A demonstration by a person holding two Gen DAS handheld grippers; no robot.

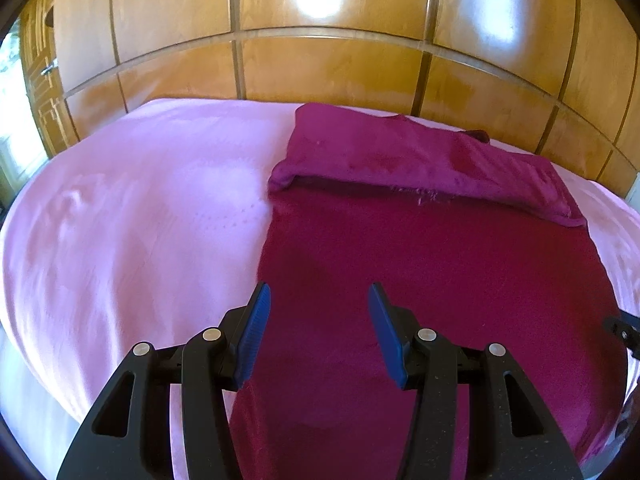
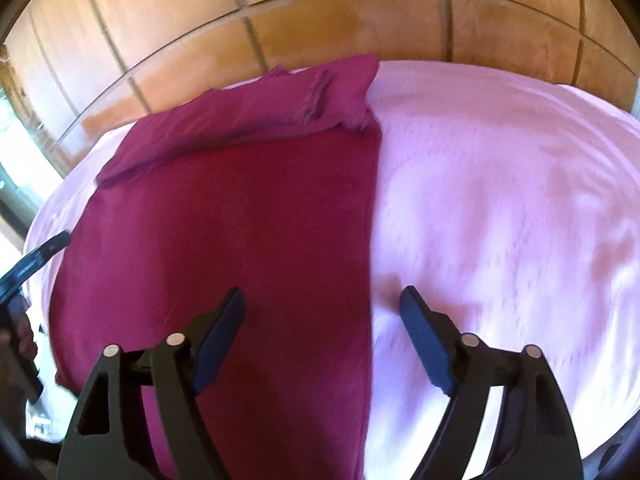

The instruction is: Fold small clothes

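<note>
Two wrist views of a magenta garment (image 1: 420, 280) lying flat on a pink bedsheet (image 1: 140, 208), with wooden wardrobe panels (image 1: 320, 72) beyond the bed. The garment's far end is already turned back toward the viewer as a doubled band (image 1: 420, 164), whose frayed edge lies across the flat part; the rest lies in a single smooth layer.

The left tool (image 1: 320, 300) hangs above the near part of the garment, its fingers apart with nothing between them. The garment's left edge runs just beside and under its left finger (image 1: 256, 328), and the cloth spreads ahead of and to the right of the tool. The right tool (image 2: 322, 300) is likewise apart and empty; it straddles the garment's right edge, with one finger (image 2: 222, 328) over the cloth and the other over bare sheet. Whether either tool touches the fabric cannot be told. Each view catches the other tool as a dark sliver at its margin.

Judged stage: one fold is made, and the tools are placed to begin the next, each near a side edge of the near portion. The next move likely calls for lowering both tools onto the near corners or side edges, pinching only the garment and not the sheet beneath, then lifting together so the layer carries evenly. The right view is blurred, so fine detail there is uncertain.
</note>
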